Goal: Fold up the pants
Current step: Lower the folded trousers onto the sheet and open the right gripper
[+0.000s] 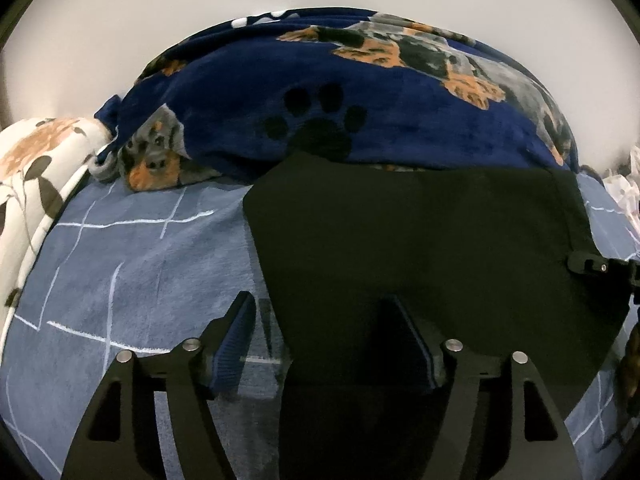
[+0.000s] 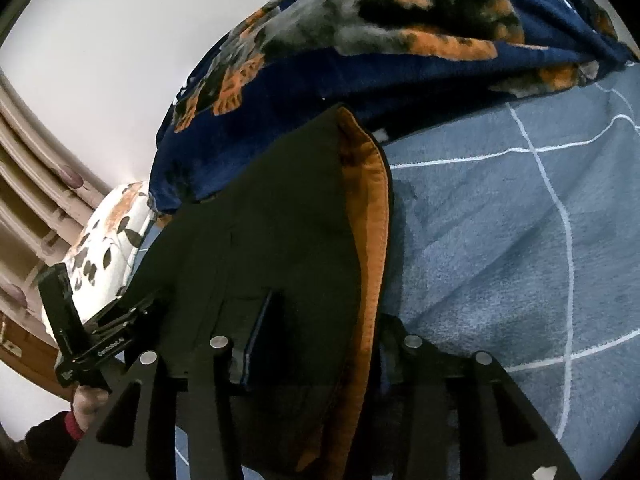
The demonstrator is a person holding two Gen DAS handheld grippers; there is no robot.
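— Two grippers over one pair of black pants (image 1: 420, 240); where does the garment lie?
— On a blue grid-lined bedsheet (image 1: 132, 264), its far edge touching a navy dog-print blanket (image 1: 360, 92) heaped at 12 o'clock. A floral pillow (image 1: 36, 168) sits at 9 o'clock.
— The left gripper (image 1: 324, 340)?
— Its fingers stand wide apart: one blue-padded finger (image 1: 236, 344) over bare sheet, the other over the black cloth. Nothing is visibly pinched.
— And the right gripper (image 2: 320, 336)?
— Its fingers are spread wide too, with the pants' side edge and orange lining (image 2: 368, 216) running between them. One finger (image 2: 260, 332) rests over the black fabric; the other is hidden behind the lining, so whether it presses the cloth I cannot tell.
— Anything else?
— The left gripper appears at 8 o'clock in the right wrist view.
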